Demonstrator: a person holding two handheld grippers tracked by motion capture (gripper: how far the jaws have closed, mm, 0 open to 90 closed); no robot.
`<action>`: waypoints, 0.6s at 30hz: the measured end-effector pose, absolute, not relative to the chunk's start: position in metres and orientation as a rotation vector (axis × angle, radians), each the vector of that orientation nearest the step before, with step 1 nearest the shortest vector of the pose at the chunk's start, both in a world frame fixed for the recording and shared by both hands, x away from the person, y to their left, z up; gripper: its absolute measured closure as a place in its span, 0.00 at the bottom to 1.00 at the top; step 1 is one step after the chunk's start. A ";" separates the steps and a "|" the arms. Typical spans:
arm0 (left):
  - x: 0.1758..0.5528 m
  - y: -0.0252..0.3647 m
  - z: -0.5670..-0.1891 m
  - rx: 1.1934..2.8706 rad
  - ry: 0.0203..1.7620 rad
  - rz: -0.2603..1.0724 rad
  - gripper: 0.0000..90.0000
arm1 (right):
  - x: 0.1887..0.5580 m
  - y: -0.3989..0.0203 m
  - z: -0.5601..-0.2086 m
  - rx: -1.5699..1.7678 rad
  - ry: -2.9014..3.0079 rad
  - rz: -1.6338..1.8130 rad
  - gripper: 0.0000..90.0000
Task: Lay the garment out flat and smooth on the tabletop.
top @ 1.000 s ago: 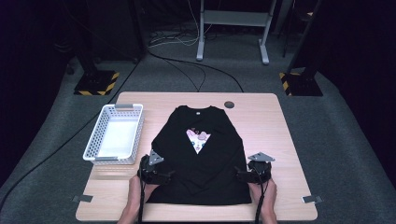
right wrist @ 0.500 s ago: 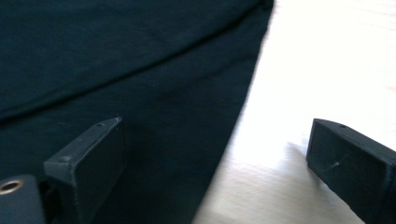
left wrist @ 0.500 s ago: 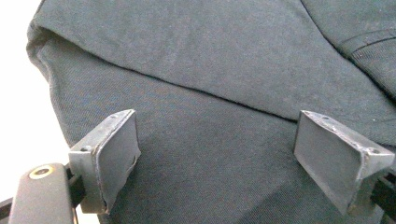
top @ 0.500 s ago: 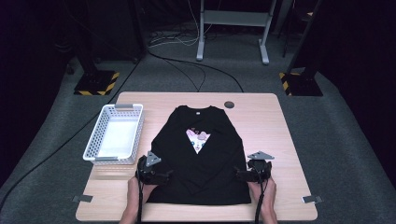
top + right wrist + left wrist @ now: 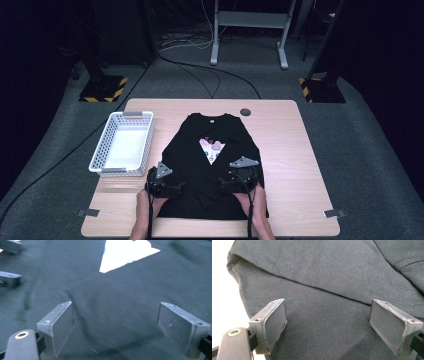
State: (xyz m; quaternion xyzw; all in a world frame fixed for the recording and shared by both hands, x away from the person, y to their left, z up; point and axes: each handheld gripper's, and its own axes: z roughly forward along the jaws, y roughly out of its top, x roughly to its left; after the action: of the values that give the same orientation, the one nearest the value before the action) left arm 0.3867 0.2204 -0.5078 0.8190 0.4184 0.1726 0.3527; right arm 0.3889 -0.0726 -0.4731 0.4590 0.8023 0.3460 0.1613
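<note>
Both my grippers have slid inward over the black shirt [image 5: 210, 165] at frame centre; left gripper [image 5: 175, 187] and right gripper [image 5: 227, 185] gape, unclenched. I should pinch one fabric layer cleanly near the hem.

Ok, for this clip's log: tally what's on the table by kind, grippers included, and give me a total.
Black T-shirt: 1
White basket: 1
Handheld grippers: 2, left gripper and right gripper, both open over the shirt
Dark round fitting in the tabletop: 1
Total: 5
</note>
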 end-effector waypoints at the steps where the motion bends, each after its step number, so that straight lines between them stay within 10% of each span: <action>1: 0.387 0.220 -0.508 2.119 1.082 0.446 0.16 | 0.390 -0.065 -0.473 1.295 2.312 0.991 0.16; 11: 0.387 0.220 -0.508 2.116 1.083 0.445 0.16 | 0.397 -0.016 -0.489 1.232 2.428 0.909 0.20; 18: 0.387 0.221 -0.508 2.117 1.082 0.445 0.16 | 0.397 -0.014 -0.491 1.238 2.433 0.905 0.47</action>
State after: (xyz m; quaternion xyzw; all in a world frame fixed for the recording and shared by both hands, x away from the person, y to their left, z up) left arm 0.3868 0.2206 -0.5079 0.8187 0.4185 0.1719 0.3537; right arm 0.3966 -0.0139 -0.4907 0.4266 0.8386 0.3118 0.1323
